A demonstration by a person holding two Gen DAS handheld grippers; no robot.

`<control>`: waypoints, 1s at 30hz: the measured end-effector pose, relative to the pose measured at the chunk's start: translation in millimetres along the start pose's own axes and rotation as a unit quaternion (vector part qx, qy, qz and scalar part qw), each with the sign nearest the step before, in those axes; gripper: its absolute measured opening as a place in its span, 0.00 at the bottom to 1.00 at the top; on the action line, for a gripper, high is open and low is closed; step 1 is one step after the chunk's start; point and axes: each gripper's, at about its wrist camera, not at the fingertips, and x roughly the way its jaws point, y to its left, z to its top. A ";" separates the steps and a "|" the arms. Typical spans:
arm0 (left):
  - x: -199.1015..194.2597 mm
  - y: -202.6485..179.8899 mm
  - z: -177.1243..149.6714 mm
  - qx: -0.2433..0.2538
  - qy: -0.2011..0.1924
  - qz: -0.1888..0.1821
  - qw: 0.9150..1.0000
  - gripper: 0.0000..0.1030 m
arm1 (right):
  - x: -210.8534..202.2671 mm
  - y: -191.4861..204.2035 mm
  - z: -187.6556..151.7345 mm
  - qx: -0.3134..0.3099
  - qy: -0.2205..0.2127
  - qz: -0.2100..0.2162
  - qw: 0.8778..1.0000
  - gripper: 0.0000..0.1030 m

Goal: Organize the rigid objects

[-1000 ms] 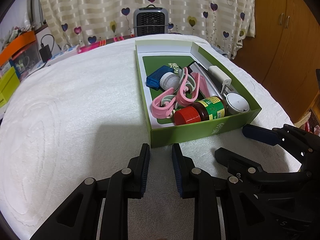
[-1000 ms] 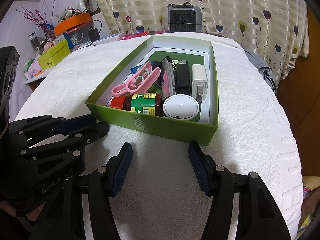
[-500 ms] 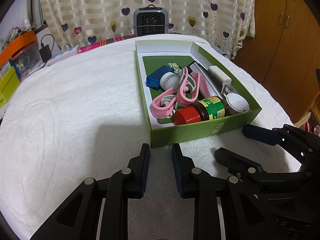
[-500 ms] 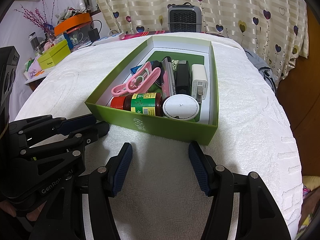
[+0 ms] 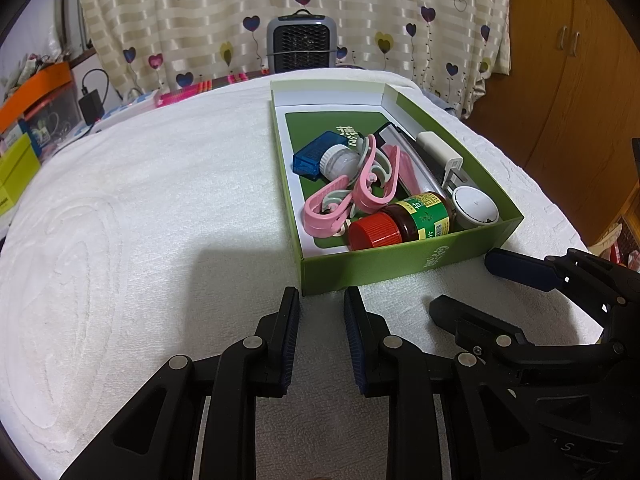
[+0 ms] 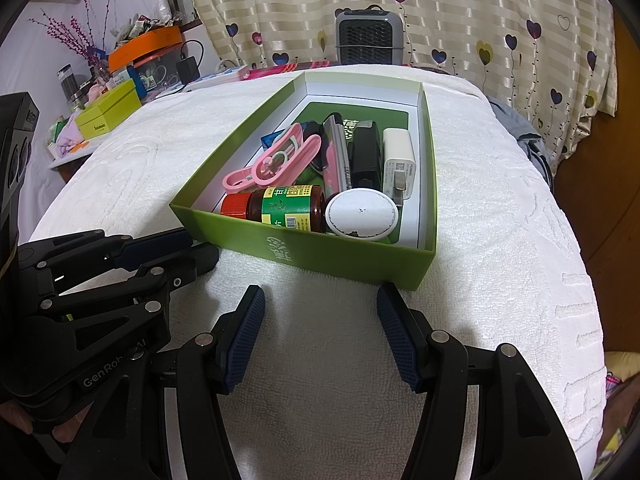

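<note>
Grippers are held over the towel (image 5: 140, 200) just short of the box (image 5: 400, 264), the left gripper (image 5: 321, 300) narrowed with nothing between its pads, the right gripper (image 6: 320, 300) spread wide and empty, while bottle (image 6: 286, 208), clips (image 5: 348, 196) and charger (image 6: 398, 156) are seen inside the box ahead.

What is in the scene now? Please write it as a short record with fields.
surface: white towel
container: green box, open top
contents: red-capped bottle lying down, round white disc, white charger, pink clips, blue case
left hand-held gripper: narrow gap, empty
right hand-held gripper: wide open, empty
</note>
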 end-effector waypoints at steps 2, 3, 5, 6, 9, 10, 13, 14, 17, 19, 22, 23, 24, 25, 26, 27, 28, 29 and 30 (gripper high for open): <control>0.2 -0.2 -0.1 0.000 0.000 0.000 1.000 0.22 | 0.1 -0.2 0.0 0.000 0.000 0.000 1.000 0.58; 0.0 -0.1 -0.1 0.000 0.000 0.000 1.000 0.22 | 0.1 -0.2 0.0 0.000 0.000 0.000 1.000 0.58; -0.1 -0.2 0.0 0.000 0.000 0.000 1.000 0.22 | 0.1 -0.3 0.0 0.000 0.000 0.000 1.000 0.58; 0.0 -0.2 -0.1 0.000 0.000 0.000 1.000 0.22 | 0.1 -0.3 0.0 0.000 0.000 0.000 1.000 0.58; 0.1 -0.3 -0.1 0.000 0.000 0.000 1.000 0.22 | 0.0 -0.2 -0.1 0.000 0.000 0.000 1.000 0.58; 0.2 -0.4 -0.2 0.000 0.000 0.000 1.000 0.22 | 0.1 -0.5 -0.1 0.000 0.000 0.000 1.000 0.58; 0.0 -0.5 -0.1 0.001 0.000 0.001 1.000 0.22 | 0.2 -0.6 -0.3 0.000 0.000 0.000 1.000 0.58; 0.0 -0.4 -0.1 0.001 0.000 0.001 1.000 0.22 | 0.2 -0.6 -0.3 0.000 0.000 0.000 1.000 0.58; 0.0 -0.6 -0.2 0.001 0.000 0.001 1.000 0.22 | -0.3 -0.2 -0.4 0.001 -0.001 0.001 1.000 0.58; 0.0 -0.8 -0.3 0.000 0.000 0.000 1.000 0.22 | -0.2 -0.2 -0.5 0.001 -0.001 0.001 1.000 0.58; -0.1 -1.2 -0.5 -0.001 0.000 -0.001 1.000 0.22 | -0.2 0.1 -0.6 0.000 0.000 0.000 1.000 0.58; 0.2 -1.2 -0.7 -0.002 0.000 -0.002 1.000 0.22 | -0.2 -0.2 -0.7 0.000 0.000 -0.001 1.000 0.58; 0.6 -0.6 -0.6 -0.002 0.000 -0.003 1.000 0.22 | -0.3 0.1 -0.7 -0.001 0.000 -0.002 1.000 0.58; 0.7 0.5 0.2 -0.002 0.000 -0.002 1.000 0.22 | -0.5 0.3 -0.5 -0.002 0.000 -0.003 1.000 0.58; 0.6 0.6 0.2 -0.002 0.000 -0.002 1.000 0.22 | -0.7 0.4 -0.3 -0.002 0.000 -0.003 1.000 0.58; 0.7 0.6 0.1 -0.002 0.000 -0.002 1.000 0.22 | -0.7 0.4 -0.3 -0.002 0.000 -0.003 1.000 0.58; 0.6 0.7 0.1 -0.002 0.000 -0.002 1.000 0.22 | -0.7 0.5 -0.3 -0.002 0.000 -0.003 1.000 0.58; 0.9 1.0 0.2 -0.002 0.000 -0.002 1.000 0.22 | -0.7 0.4 -0.4 -0.002 0.000 -0.003 1.000 0.58; 0.6 0.6 0.1 -0.002 0.000 -0.002 1.000 0.22 | -0.6 0.7 -0.2 -0.002 0.000 -0.002 1.000 0.58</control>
